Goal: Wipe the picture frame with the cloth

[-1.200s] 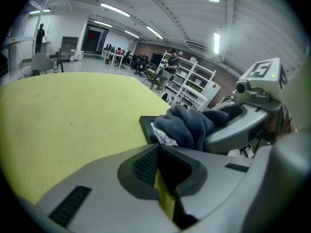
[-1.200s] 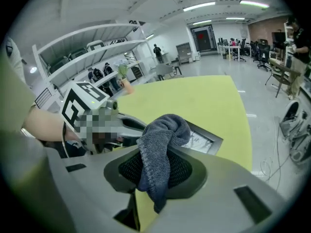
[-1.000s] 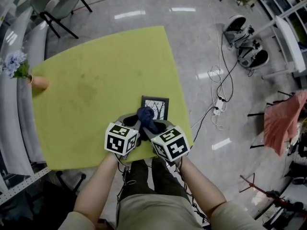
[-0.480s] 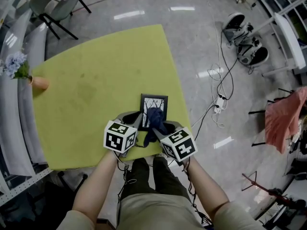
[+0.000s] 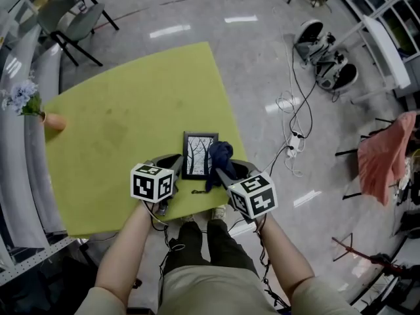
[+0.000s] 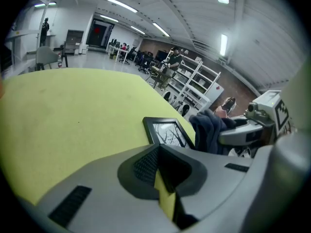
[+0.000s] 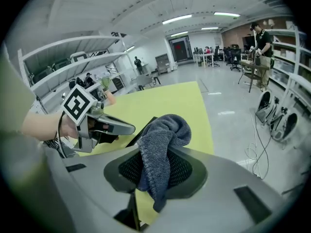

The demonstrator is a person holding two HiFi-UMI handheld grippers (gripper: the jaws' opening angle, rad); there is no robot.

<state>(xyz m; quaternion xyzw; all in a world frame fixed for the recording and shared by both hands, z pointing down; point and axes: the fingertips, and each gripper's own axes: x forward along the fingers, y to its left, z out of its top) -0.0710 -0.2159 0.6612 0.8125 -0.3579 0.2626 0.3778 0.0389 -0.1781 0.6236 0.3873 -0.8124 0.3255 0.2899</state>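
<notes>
On my left, my left hand-held gripper (image 5: 176,165) sits low over the yellow counter (image 5: 118,123). Its own view shows the jaws brought together with nothing between them, only a sliver of yellow showing behind. It is just beside the left side of the picture frame (image 5: 199,155) but apart from it.

The frame lies flat, face up, close to the counter's near edge. I judge it light and stiff, with a thin dark rim and a glazed front that would crack or smear under a hard push. On this smooth cover it will likely slide when rubbed. I would steady it by the rim, pressing on its near left corner with my closed left jaws, and stay off the glass.

Further right, my right hand-held gripper (image 5: 226,173) is clamped on the dark blue cloth (image 5: 219,153). A thick bunch stands out past the jaw tips and a tail hangs below. The cloth is soft, limp and slightly nubbly, so it should mould to the glass and rim. The bunch is at the frame's right edge, though I cannot tell whether it is pressing on it yet
</notes>
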